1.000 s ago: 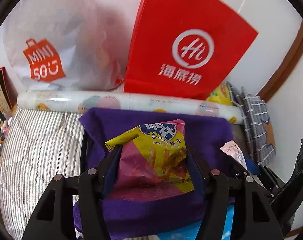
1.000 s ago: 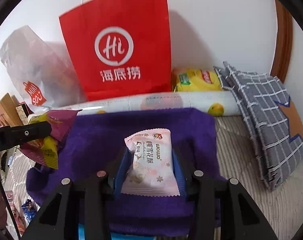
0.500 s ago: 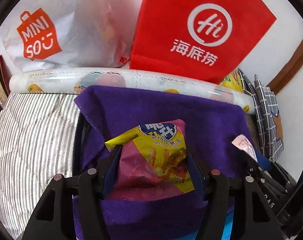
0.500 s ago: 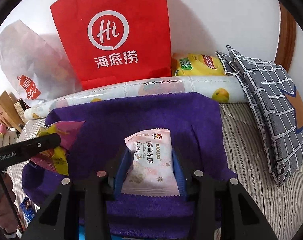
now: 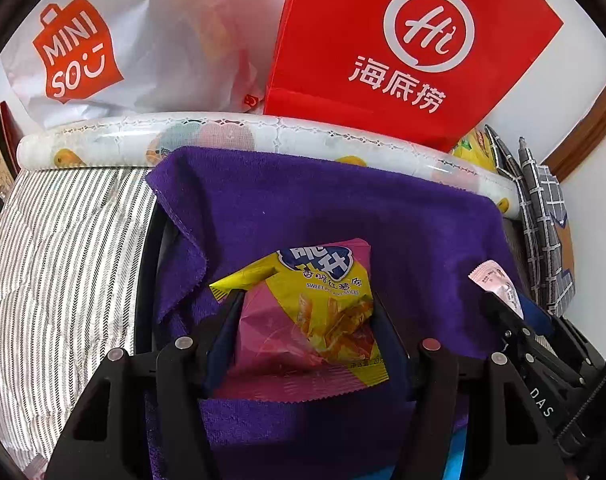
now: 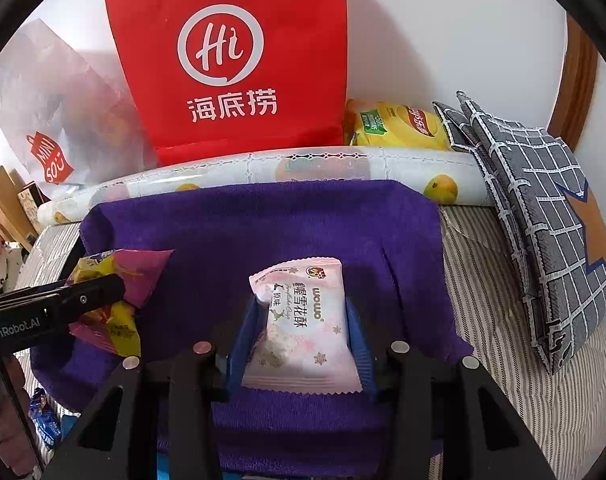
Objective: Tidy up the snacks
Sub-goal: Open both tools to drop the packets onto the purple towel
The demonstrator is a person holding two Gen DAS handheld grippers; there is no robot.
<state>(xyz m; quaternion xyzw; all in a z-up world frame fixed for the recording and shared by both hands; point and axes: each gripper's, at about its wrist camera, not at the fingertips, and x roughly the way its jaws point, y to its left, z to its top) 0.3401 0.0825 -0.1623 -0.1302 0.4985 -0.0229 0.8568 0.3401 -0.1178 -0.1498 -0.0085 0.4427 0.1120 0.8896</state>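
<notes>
Left tool (image 5: 303,312) pinching yellow-pink snack bag (image 5: 307,316); right tool (image 6: 301,320) pinching pink pastry packet (image 6: 303,324), both above purple towel (image 6: 263,220). Probably light, crinkly, crushable; best held by edges, gently.

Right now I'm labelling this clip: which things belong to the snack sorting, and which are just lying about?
In the job:
yellow-pink snack bag in left gripper
pink pastry packet in right gripper
purple towel

Lying about:
red paper bag
white Miniso bag
checked cushions
</notes>
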